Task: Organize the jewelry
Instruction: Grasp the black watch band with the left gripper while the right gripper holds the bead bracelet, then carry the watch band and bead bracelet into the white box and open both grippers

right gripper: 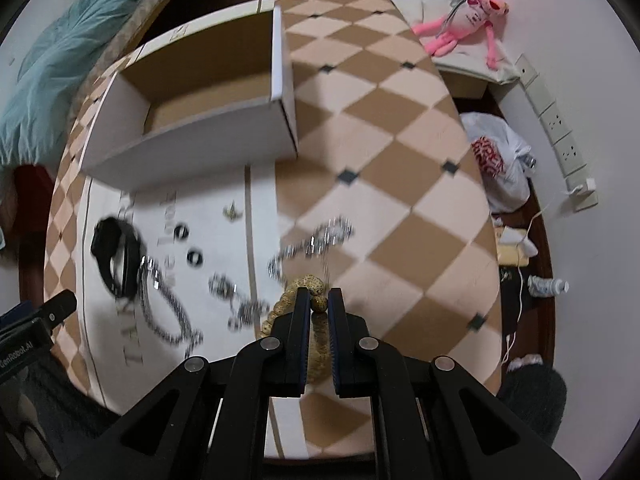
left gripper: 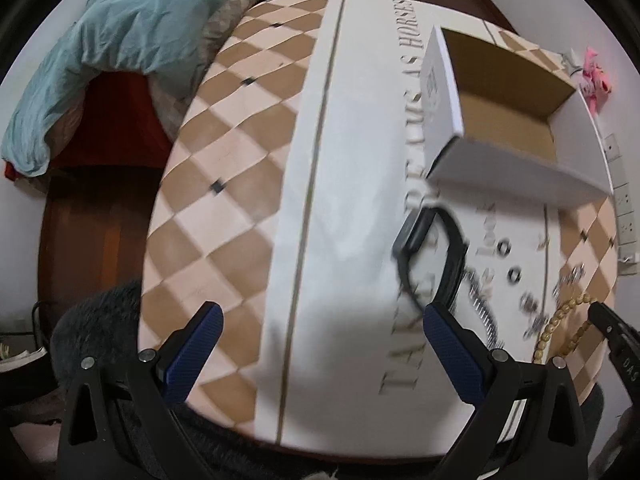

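Right wrist view: right gripper (right gripper: 319, 300) points down at the table (right gripper: 400, 128), jaws clenched on the tan bead bracelet (right gripper: 306, 283), a bead pinched between the pads. The bracelet lies on the checkered part of the cloth, right beside the white printed strip and toward the table's near edge. Open cardboard box (right gripper: 208, 92) sits at the far left of the table, nothing visible inside. On the white strip between box and gripper: black watch (right gripper: 116, 256) nearest the left edge, two dark rings (right gripper: 188, 244), a blurred silver chain (right gripper: 160, 300), and another silver chain (right gripper: 316, 240) on the checks. Motion blur hides the detail of the small pieces.

Left wrist view: left gripper (left gripper: 320, 320) jaws released, spread wide with nothing between them, over the white strip; its right fingertip is just beside the watch (left gripper: 432, 252).
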A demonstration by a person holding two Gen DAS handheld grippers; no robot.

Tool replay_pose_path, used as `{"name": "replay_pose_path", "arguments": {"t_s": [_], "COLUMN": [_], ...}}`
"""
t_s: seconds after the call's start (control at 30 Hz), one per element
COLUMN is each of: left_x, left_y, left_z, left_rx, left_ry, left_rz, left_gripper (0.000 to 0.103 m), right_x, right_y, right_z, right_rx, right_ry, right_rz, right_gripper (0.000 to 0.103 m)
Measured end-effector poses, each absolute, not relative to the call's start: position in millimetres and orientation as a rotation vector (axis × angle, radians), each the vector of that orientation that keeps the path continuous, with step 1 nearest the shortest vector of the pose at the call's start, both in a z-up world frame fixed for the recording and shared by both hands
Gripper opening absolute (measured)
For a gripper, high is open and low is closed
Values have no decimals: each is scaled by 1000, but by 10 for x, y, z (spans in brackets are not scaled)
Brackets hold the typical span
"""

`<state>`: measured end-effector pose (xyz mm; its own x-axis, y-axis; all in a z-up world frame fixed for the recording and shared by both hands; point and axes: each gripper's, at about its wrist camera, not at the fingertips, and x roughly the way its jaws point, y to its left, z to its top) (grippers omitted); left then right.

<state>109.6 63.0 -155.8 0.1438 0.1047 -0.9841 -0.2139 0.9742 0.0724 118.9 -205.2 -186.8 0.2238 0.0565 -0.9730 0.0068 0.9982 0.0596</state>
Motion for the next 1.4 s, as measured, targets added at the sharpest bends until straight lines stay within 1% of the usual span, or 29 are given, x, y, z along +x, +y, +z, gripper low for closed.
{"name": "replay_pose_path", "arguments": {"t_s": [0.07,0.13,0.2,0.23,0.3,0.33,0.4,0.43,0.5,0.57,0.77,0.93,1.03,1.13,1.23,1.4], "left_x": [1218,1298,1383,1414,1476,1496,1523,1533,1532,1517,1361,1265,1311,1470,1750,2071], "left_y": [578,527,474,451,419,414,427,446,456,478,472,586,530,461,415,311], "left_z": [-1619,-1689,-1779,-1818,-1908,-1947,-2001,-2007,-1993,-1970,-1730,-1346,-1125,-855,-698,-685], "left_rx": [-100,-86,-71,-59,-40,-33,-48,-64,-56,-54,-48,-85,-102,-123,-149,-155], "left_ry": [1414,1425,1440,1446,1455,1460,1463,1454,1438,1427,1378,1309,1260,1204,1167,1168], "left_rz": [196,181,153,147,126,120,96,82,72,64,50,30,12,-11,-35,-58], "left_gripper": [102,96,81,76,59,54,30,27,14,12,11,11,11,11,11,11], "right_x": [1338,1479,1526,1528,1523,1497,1499,1495,1483,1461,1364,1340,1373,1484,1687,2102], "right_y": [-2026,-2054,-2018,-1995,-1964,-1944,-1967,-1976,-1996,-1998,-1938,-1867,-1812,-1765,-1704,-1630], "right_z": [-1879,-1919,-1928,-1931,-1945,-1946,-1974,-1981,-1972,-1922,-1613,-1241,-947,-635,-440,-447], "right_rx": [55,63,69,69,71,72,74,77,89,103,132,158,165,159,146,137], "right_ry": [1347,1357,1369,1373,1384,1388,1392,1394,1392,1384,1330,1257,1198,1138,1100,1112], "right_rz": [24,16,12,9,9,8,7,9,16,33,107,160,196,228,249,264], "right_gripper": [9,9,9,9,9,9,9,9,9,9,9,9,9,9,9,9]}}
